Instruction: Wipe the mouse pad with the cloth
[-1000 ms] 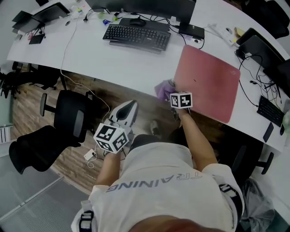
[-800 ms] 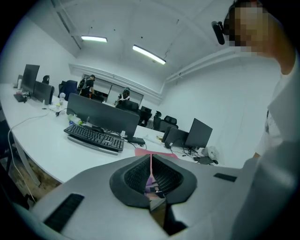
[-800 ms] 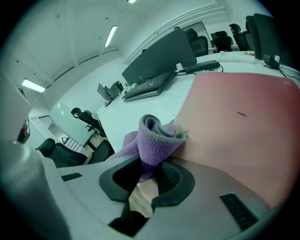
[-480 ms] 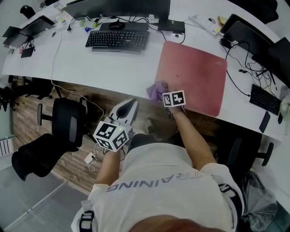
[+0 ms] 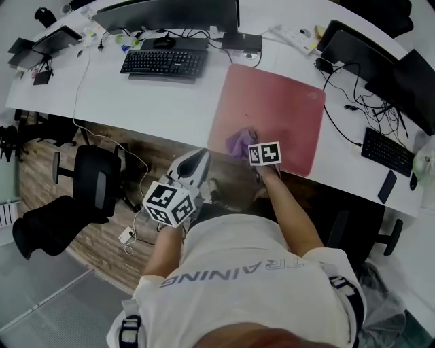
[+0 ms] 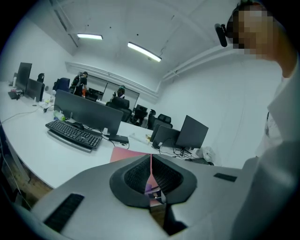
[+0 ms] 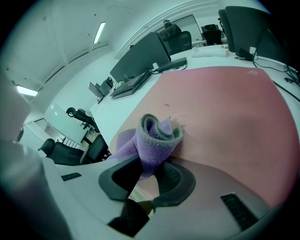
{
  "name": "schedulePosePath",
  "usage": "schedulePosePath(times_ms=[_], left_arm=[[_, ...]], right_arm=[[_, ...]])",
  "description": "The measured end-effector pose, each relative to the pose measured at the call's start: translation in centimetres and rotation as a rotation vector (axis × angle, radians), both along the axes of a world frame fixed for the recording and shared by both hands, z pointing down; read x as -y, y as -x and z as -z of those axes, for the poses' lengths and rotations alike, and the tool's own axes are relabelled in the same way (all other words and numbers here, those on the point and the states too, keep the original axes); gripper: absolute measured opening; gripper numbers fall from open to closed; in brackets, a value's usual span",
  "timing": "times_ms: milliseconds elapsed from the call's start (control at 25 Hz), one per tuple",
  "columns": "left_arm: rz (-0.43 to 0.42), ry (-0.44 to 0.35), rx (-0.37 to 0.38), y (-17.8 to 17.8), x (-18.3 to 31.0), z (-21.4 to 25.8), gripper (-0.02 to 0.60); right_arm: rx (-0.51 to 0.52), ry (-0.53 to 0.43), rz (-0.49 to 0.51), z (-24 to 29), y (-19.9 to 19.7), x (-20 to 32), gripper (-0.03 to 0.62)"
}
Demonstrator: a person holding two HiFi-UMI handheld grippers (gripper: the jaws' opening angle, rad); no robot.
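Observation:
A large red mouse pad lies on the white desk. A folded purple cloth rests on the pad's near left part, and my right gripper is shut on it. The right gripper view shows the cloth bunched between the jaws and pressed on the red mouse pad. My left gripper is held off the desk, above the floor by the desk's near edge, jaws together with nothing between them.
A black keyboard and a monitor stand left of the pad. Cables, a second keyboard and a phone lie at the right. Black office chairs stand on the wooden floor to the left.
My right gripper has carried the cloth from the pad's near left edge further onto the pad. The left gripper has stayed in place.

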State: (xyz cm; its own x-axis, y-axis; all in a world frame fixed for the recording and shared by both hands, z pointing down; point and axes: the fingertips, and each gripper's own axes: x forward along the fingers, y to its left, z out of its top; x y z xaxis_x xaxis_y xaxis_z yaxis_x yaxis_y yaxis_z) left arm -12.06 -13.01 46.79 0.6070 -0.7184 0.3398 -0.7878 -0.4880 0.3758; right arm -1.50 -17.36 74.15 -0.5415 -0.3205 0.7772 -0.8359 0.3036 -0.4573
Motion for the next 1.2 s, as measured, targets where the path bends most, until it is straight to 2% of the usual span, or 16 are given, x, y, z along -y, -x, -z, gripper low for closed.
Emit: schedulePosePath(times_ms=[520, 720, 840, 1080, 1200], left_arm=[[-0.079, -0.041, -0.045, -10.3, 0.0, 0.6, 0.038], [-0.140, -0.051, -0.067, -14.5, 0.1, 0.9, 0.038], [-0.190, -0.076, -0.049, -16.9, 0.1, 1.0, 0.038], [-0.279, -0.097, -0.057, -20.1, 0.3, 2.0, 0.038], [-0.318, -0.119, -0.052, -20.7, 0.6, 2.6, 0.038]], right_arm=[[-0.045, 0.015, -0.094, 0.2, -13.7, -3.8, 0.095], [-0.062, 0.024, -0.150, 0.3, -18.9, -5.4, 0.095], [-0.078, 0.030, -0.201, 0.2, -22.0, -6.4, 0.095], [-0.118, 0.044, -0.289, 0.3, -26.3, -7.9, 0.095], [-0.101, 0.080, -0.352, 0.4, -27.3, -8.4, 0.094]])
